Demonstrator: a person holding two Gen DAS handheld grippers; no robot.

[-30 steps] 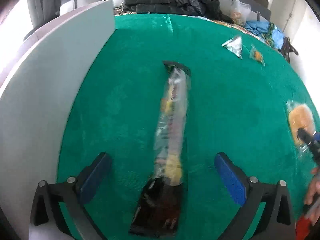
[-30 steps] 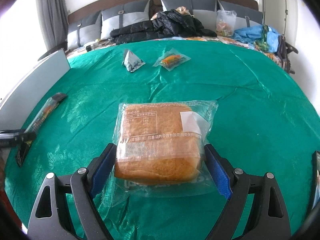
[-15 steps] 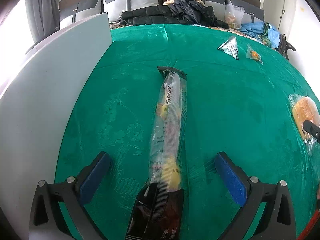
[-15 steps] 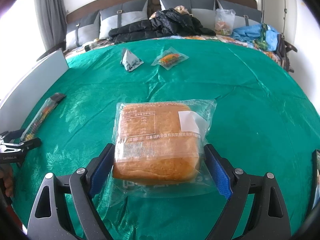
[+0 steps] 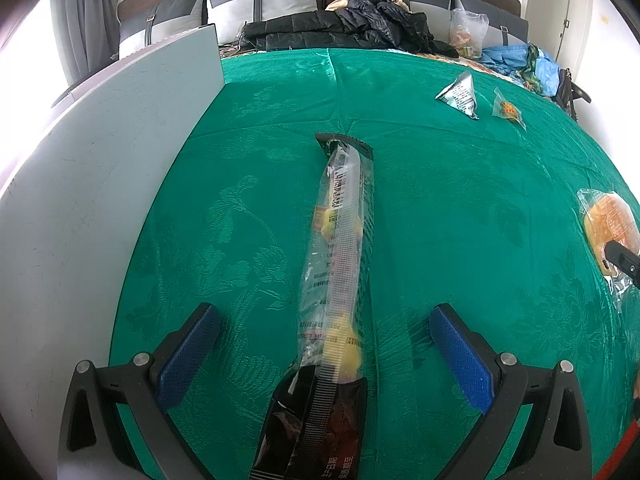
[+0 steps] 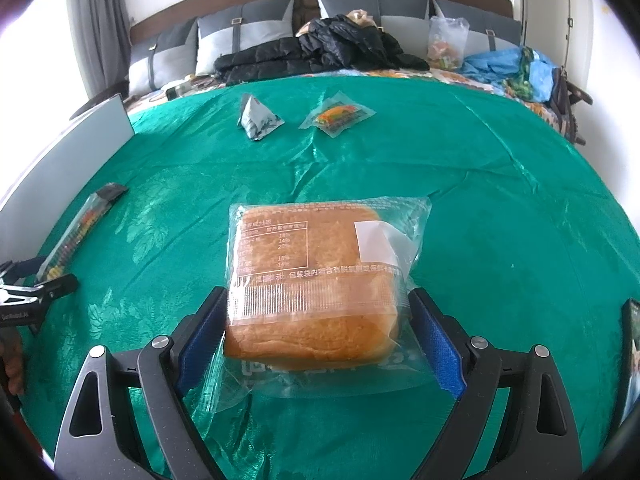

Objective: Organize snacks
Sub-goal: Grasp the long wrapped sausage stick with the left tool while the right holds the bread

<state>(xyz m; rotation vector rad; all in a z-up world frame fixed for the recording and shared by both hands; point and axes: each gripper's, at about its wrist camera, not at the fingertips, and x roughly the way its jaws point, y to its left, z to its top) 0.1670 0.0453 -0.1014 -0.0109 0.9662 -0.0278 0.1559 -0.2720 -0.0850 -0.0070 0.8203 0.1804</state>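
Gripping bread pack mid-cloth, right gripper clamped on its near sides.
Soft, light, crushable loaf; slippery film, so hold low and gently. Left gripper spread wide, straddling long snack bag, floppy; grab midway.

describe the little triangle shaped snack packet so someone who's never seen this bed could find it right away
On the green bedspread, look toward the far end, near the black jacket by the pillows. Two small packets lie side by side there, apart from each other. The triangle packet is the left one: a silvery pouch standing up in a pyramid, whereas the clear packet beside it lies flat with orange food inside.
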